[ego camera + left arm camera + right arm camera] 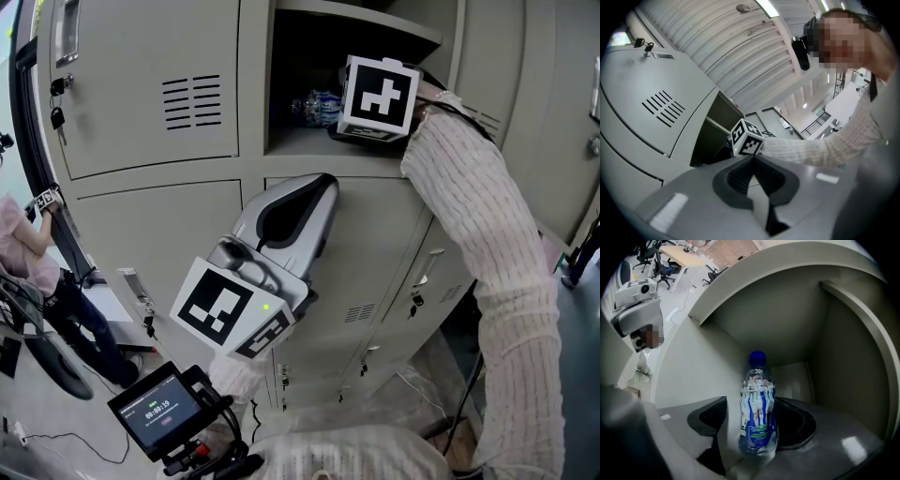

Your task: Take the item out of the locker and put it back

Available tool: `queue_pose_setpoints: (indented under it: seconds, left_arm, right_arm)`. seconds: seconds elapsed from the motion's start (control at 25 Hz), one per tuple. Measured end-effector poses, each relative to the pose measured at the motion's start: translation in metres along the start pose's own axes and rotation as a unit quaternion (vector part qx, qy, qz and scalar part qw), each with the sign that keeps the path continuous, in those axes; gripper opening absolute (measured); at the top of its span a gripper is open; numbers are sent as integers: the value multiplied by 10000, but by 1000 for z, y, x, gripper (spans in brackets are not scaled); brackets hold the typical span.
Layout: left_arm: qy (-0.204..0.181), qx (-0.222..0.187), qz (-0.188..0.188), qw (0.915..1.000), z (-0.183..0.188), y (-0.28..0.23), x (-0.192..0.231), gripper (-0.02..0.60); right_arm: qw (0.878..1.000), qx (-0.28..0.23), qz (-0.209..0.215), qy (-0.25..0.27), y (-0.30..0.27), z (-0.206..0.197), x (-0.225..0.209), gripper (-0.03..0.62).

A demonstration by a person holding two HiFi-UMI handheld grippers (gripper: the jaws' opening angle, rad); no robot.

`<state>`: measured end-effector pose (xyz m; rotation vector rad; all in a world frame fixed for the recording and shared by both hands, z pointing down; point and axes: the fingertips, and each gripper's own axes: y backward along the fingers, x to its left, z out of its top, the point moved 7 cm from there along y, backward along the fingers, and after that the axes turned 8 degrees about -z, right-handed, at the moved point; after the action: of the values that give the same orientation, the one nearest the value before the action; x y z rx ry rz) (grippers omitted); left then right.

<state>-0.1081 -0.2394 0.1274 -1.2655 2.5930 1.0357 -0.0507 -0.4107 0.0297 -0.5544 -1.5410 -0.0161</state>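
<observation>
reaching into the locker (pixel 787 324), the right gripper's (pixel 752 408) spread fingers (pixel 710 416) flank the bottle (pixel 758 418), seemingly untouched; left gripper's (pixel 752 161) fingers (pixel 739 180) pressed together.

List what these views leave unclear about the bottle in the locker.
- Right gripper view: whether the right-hand pad of the right gripper touches the bottle; the bottle covers it.
- Head view: most of the bottle; the marker cube and shadow hide it.
- Left gripper view: the locker interior; too dark.

Clear bottle (pixel 758 394) with blue cap (pixel 758 357) and blue-white label (pixel 758 420) (figures printed), beige locker (pixel 122 131).
</observation>
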Motion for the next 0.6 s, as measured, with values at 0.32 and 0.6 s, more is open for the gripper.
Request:
queue_pose_setpoints:
  seconds: [0.32,0.6]
  left_arm:
    - [41,18,39,10000,-1,0,-4,9]
    - [-56,161,83,9998,-5,-4,-9,8]
  right_arm:
    - [9996,-134,-242,23,7,-3,5,304]
    - [9928,-599,-1040,-38,42,4,18,304]
